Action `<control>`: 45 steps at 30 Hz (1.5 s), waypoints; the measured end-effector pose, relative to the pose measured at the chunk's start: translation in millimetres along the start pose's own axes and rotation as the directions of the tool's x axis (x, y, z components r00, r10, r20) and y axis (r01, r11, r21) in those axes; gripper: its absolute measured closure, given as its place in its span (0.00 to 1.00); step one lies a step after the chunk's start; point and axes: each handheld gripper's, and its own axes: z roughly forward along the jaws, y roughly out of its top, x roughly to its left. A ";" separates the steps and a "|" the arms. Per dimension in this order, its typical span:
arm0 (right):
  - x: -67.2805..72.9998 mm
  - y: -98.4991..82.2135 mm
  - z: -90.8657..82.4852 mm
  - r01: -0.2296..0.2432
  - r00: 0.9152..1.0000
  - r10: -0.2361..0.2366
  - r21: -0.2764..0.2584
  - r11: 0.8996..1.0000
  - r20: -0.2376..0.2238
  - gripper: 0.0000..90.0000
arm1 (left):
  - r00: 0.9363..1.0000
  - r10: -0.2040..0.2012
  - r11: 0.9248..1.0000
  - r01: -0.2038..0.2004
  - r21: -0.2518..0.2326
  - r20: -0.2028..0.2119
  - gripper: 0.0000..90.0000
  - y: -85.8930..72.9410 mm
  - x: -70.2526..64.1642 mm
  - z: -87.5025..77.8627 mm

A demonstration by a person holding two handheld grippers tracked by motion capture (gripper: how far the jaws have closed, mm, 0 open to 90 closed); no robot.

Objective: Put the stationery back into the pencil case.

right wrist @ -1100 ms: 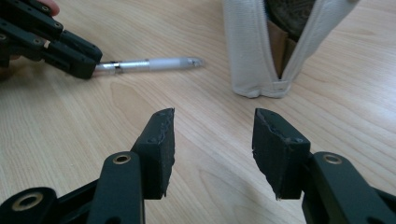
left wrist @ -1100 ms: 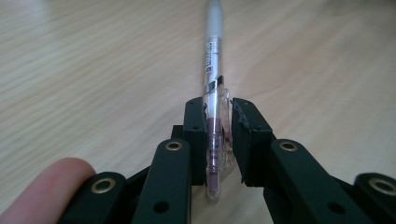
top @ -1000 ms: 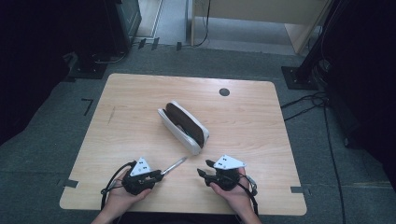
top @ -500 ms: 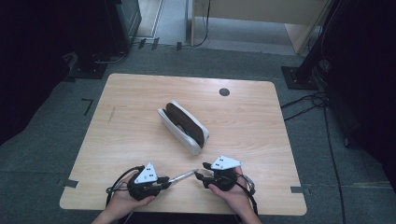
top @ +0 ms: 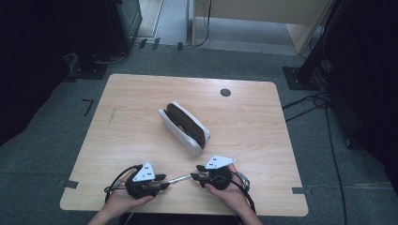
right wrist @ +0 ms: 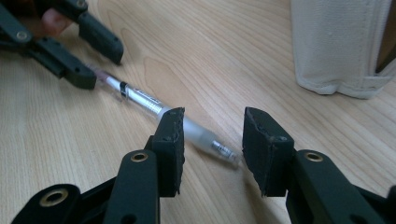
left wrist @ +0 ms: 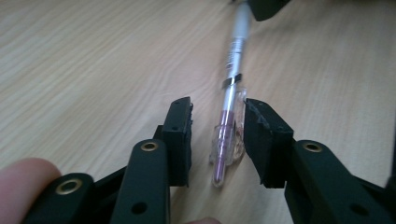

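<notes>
A slim pen [top: 180,177] with a clear clip lies on the wooden table [top: 253,117] near its front edge, between my two grippers. My left gripper [top: 163,180] has just been opening. In the left gripper view the left gripper [left wrist: 218,101] stands open around the clip end of the pen [left wrist: 233,60], with a gap on the left side. My right gripper [top: 194,177] has just been closing. In the right gripper view the right gripper [right wrist: 213,114] straddles the tip end of the pen [right wrist: 140,99], and the right pad is still apart from it.
A white pencil case [top: 184,122] with a dark open top lies at the table's middle, beyond the grippers; its end [right wrist: 334,42] rises close to the right gripper. A round cable hole [top: 225,92] sits near the back edge. Dark stands and cables surround the table.
The pen, earlier angled up from the left gripper, has swung down until its tip lies between the right gripper's jaws. The left jaws have parted from it. Both hands stayed about where they were.
</notes>
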 end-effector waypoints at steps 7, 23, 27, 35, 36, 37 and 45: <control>2.0 0.8 3.0 0.029 0.999 -0.028 0.029 0.999 -0.023 0.73 | 0.993 -0.074 0.997 0.073 -0.019 -0.095 0.66 -3.8 14.3 -5.6; 17.5 -2.0 3.5 0.086 0.996 -0.085 0.043 0.995 -0.023 0.88 | 0.930 -0.270 0.962 0.254 -0.095 -0.248 0.47 -12.0 40.9 -16.1; 20.8 -1.7 4.7 0.086 0.996 -0.086 0.039 0.996 -0.001 0.90 | 0.906 -0.281 0.960 0.270 -0.077 -0.316 0.33 -14.5 47.7 -20.9; 22.6 -1.0 3.0 0.075 0.996 -0.076 0.042 0.996 0.047 0.90 | 0.857 -0.281 0.956 0.291 -0.046 -0.431 0.16 -22.3 60.0 -29.0; 21.7 -1.2 2.1 0.073 0.996 -0.075 0.041 0.996 0.047 0.90 | 0.858 -0.282 0.956 0.290 -0.049 -0.430 0.15 -22.8 60.8 -29.1; 21.3 -1.6 1.5 0.069 0.996 -0.071 0.042 0.997 0.050 0.90 | 0.861 -0.278 0.957 0.284 -0.050 -0.426 0.15 -23.1 61.3 -28.7; 24.9 -1.8 2.2 0.086 0.996 -0.088 0.056 0.995 0.034 0.82 | 0.873 -0.259 0.963 0.268 -0.037 -0.414 0.10 -23.2 58.7 -27.3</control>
